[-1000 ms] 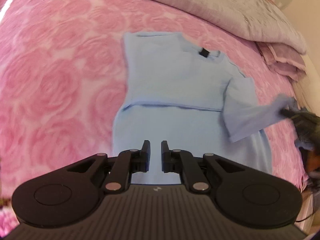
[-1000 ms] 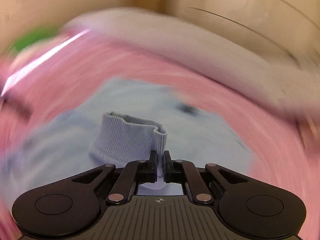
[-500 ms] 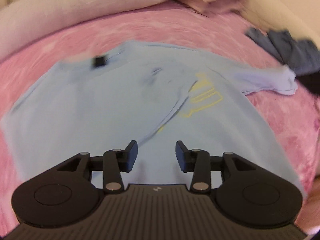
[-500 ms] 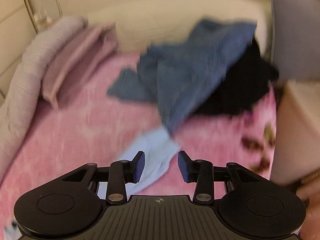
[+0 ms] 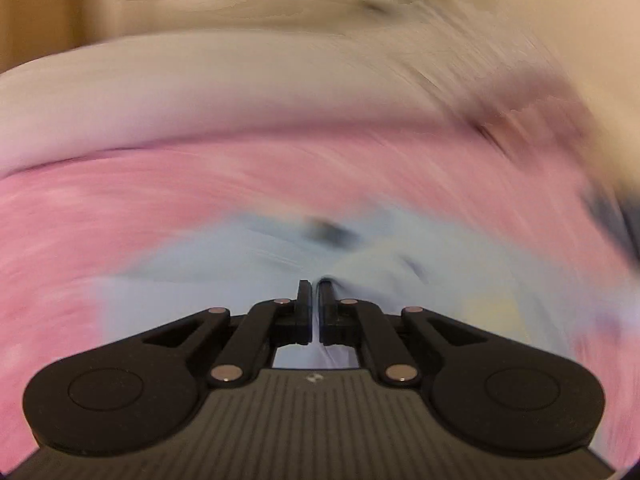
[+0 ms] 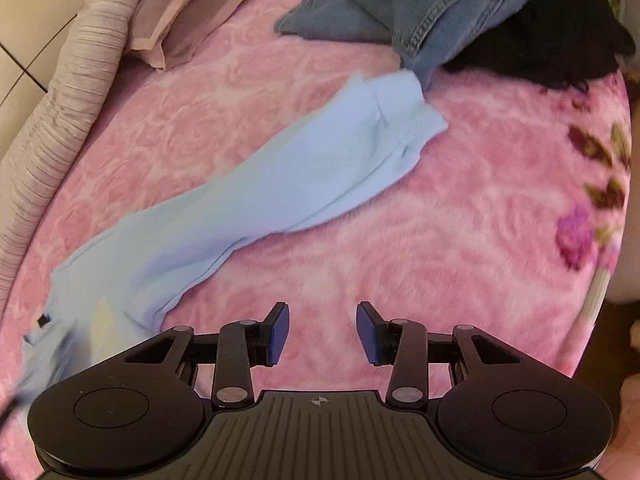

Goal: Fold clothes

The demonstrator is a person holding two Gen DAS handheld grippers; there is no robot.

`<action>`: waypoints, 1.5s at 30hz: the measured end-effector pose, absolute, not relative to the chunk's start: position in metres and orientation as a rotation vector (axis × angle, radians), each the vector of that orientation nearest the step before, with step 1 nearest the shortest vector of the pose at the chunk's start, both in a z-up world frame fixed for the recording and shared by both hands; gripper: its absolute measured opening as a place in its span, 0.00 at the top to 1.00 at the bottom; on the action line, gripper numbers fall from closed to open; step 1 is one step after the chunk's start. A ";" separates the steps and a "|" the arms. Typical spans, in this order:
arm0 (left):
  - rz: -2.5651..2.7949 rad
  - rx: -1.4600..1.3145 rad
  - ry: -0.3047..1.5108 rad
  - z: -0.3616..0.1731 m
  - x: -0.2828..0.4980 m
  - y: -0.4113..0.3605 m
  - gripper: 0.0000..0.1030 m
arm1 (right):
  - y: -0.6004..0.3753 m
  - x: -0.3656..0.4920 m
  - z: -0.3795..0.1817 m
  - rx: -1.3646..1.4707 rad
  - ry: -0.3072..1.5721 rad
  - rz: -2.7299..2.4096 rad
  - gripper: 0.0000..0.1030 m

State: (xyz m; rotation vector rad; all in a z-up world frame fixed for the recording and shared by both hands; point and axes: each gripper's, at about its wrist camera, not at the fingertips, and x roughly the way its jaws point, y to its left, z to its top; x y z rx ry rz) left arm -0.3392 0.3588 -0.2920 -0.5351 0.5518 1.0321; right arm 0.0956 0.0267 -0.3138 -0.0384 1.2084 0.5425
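Note:
A light blue sweater lies on the pink rose blanket. In the right wrist view its long sleeve (image 6: 280,176) stretches diagonally to a ribbed cuff (image 6: 416,120), and my right gripper (image 6: 322,330) hovers open above bare blanket just short of the sleeve. The left wrist view is heavily motion-blurred: the sweater body (image 5: 248,256) with its dark neck label (image 5: 330,234) fills the middle, and my left gripper (image 5: 314,292) is shut with pale blue fabric pinched between its fingers.
A heap of blue jeans (image 6: 420,4) and a black garment (image 6: 552,44) lies at the far end of the bed. A grey ribbed quilt (image 6: 60,92) and a folded mauve pillowcase (image 6: 188,12) run along the left. The blanket (image 6: 460,220) ends at the right.
My left gripper was open over the sweater body and has since shut on its fabric while swinging fast. My right gripper, open after releasing the cuff, has pulled back from the sleeve.

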 end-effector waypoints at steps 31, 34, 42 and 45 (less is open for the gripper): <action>1.391 -1.198 0.540 -0.333 -0.500 0.322 0.96 | -0.020 0.252 -0.372 0.521 1.090 0.431 0.96; 1.376 -1.189 0.517 -0.326 -0.503 0.316 0.96 | -0.033 0.233 -0.310 0.575 0.801 0.747 0.97; 1.338 -1.249 0.529 -0.345 -0.512 0.300 0.96 | -0.073 0.245 -0.378 0.378 1.066 0.360 0.94; 1.333 -1.247 0.538 -0.347 -0.523 0.299 0.94 | -0.074 0.248 -0.397 0.456 1.086 0.269 0.87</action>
